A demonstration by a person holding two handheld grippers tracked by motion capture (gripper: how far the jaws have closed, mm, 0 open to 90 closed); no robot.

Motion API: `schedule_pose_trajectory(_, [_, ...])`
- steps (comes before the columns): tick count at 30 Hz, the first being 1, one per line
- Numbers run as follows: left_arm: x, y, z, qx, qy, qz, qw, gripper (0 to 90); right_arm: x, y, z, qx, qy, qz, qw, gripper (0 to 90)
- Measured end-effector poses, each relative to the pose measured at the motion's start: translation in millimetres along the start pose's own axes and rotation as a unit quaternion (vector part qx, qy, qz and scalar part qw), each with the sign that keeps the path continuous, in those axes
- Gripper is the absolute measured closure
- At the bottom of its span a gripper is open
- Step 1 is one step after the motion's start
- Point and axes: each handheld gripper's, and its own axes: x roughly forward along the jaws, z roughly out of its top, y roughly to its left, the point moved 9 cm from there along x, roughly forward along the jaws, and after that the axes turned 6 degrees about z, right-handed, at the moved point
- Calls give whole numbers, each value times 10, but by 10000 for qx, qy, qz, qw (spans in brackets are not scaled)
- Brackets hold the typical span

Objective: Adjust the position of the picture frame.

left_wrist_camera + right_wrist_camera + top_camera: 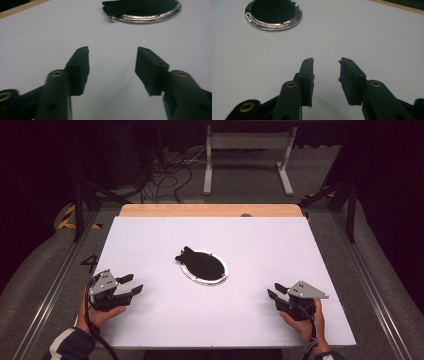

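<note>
A round silver-rimmed dish (220, 277) lies at the middle of the white table, with a flat black object (197, 261) lying in it and sticking out over its far-left rim. In the left gripper view the dish (152, 18) and black object (130, 5) sit ahead, with a small silver ball (112, 18) at the rim. The right gripper view has the dish (274, 23) at upper left. My left gripper (133, 285) is open near the table's front left. My right gripper (275, 290) is open near the front right. Both hold nothing.
The white table top (165, 235) has a wooden strip (210, 210) along its far edge. Metal frame rails (55, 280) run along both sides. Beyond the table stand a white metal stand (247, 150) and loose cables (165, 175) on the floor.
</note>
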Motion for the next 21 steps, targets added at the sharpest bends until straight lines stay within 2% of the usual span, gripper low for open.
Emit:
schedule_pose_trajectory(2, [58, 19, 45, 69, 10, -56, 10000, 652, 24, 23, -2, -36, 42, 80, 10000, 733])
schedule_pose_trajectory(4, [109, 52, 107, 54, -37, -103, 9999, 738, 46, 61, 3, -89, 85, 150, 9998, 778])
schedule_pose_trajectory(5, [109, 52, 107, 54, -37, -103, 9999, 767, 46, 61, 3, -89, 85, 150, 9998, 778])
schedule_pose_trajectory(6, [134, 64, 136, 51, -55, -93, 9999, 767, 60, 90, 13, -119, 92, 210, 9997, 806])
schedule_pose_trajectory(7, [165, 72, 162, 88, -43, -100, 9999, 809, 75, 111, 21, -126, 105, 257, 9995, 838])
schedule_pose_trajectory(9, [231, 80, 244, 84, -132, -208, 9997, 870, 113, 157, 43, -167, 135, 333, 9992, 875])
schedule_pose_trajectory(11, [292, 95, 299, 196, -128, -165, 9996, 897, 142, 194, 66, -171, 148, 397, 9990, 898])
schedule_pose_trajectory(12, [383, 102, 356, 188, -101, -226, 9995, 899, 165, 220, 90, -141, 143, 450, 9988, 900])
schedule_pose_trajectory(13, [383, 102, 356, 188, -101, -226, 9995, 899, 165, 220, 90, -141, 143, 450, 9988, 900])
schedule_pose_trajectory(15, [488, 110, 435, 198, -105, -193, 9996, 900, 197, 246, 133, -30, 96, 509, 9987, 900])
schedule_pose_trajectory(17, [591, 84, 512, 182, -77, -323, 9993, 900, 234, 275, 176, 35, 76, 585, 9982, 900])
schedule_pose_trajectory(20, [753, 46, 671, 378, -15, -332, 9987, 900, 303, 316, 248, 108, 44, 667, 9977, 900])
schedule_pose_trajectory(21, [794, 37, 731, 437, -98, -292, 9986, 900, 352, 338, 283, 115, 39, 708, 9974, 900])
